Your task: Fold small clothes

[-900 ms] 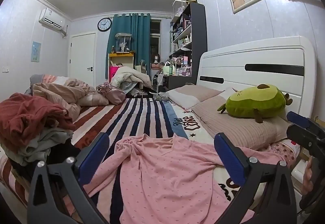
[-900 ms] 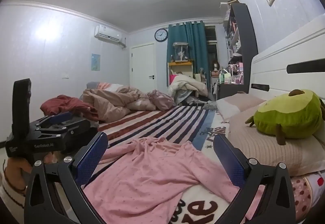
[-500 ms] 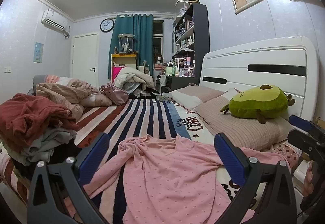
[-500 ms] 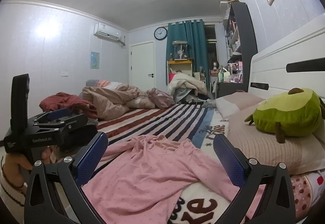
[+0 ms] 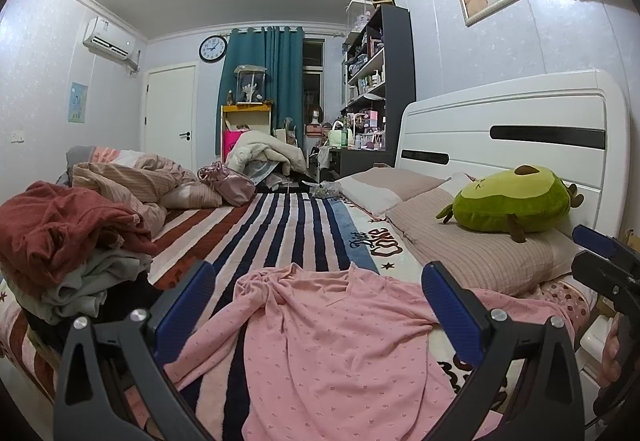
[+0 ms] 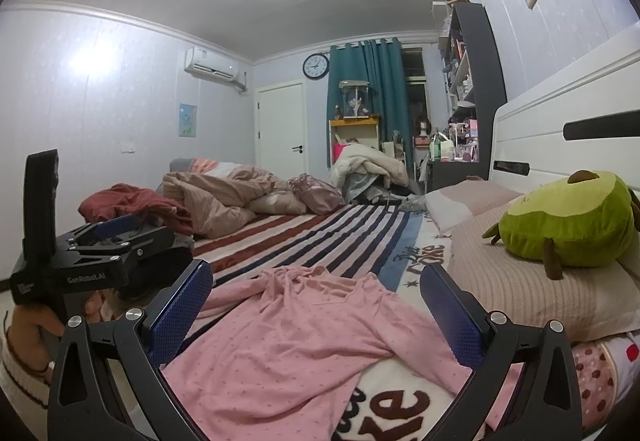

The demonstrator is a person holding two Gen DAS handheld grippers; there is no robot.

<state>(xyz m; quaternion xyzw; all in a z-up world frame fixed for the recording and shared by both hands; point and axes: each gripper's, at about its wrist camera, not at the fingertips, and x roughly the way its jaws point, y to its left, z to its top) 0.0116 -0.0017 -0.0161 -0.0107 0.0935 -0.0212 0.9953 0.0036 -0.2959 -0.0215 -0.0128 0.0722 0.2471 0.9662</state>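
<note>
A pink dotted garment [image 5: 328, 345] lies rumpled and spread on the striped bed, also seen from the right wrist as the pink garment [image 6: 288, 341]. My left gripper [image 5: 316, 305] hovers above its near part, jaws wide open, nothing between them. My right gripper [image 6: 316, 305] is likewise open and empty over the same cloth. The left gripper's body [image 6: 92, 261], held by a hand, shows at the left edge of the right wrist view. The right gripper's body [image 5: 604, 265] shows at the right edge of the left wrist view.
A heap of red and grey clothes [image 5: 68, 241] sits at the bed's left side. Bundled beige bedding [image 5: 132, 185] lies farther back. A green avocado plush [image 5: 516, 201] rests on pillows [image 5: 480, 253] by the white headboard [image 5: 520, 133]. Striped bedspread [image 5: 272, 233] shows beyond the garment.
Both views shifted slightly, with the pink garment sitting a little lower and farther from the fingers. Both grippers stayed open and empty.
</note>
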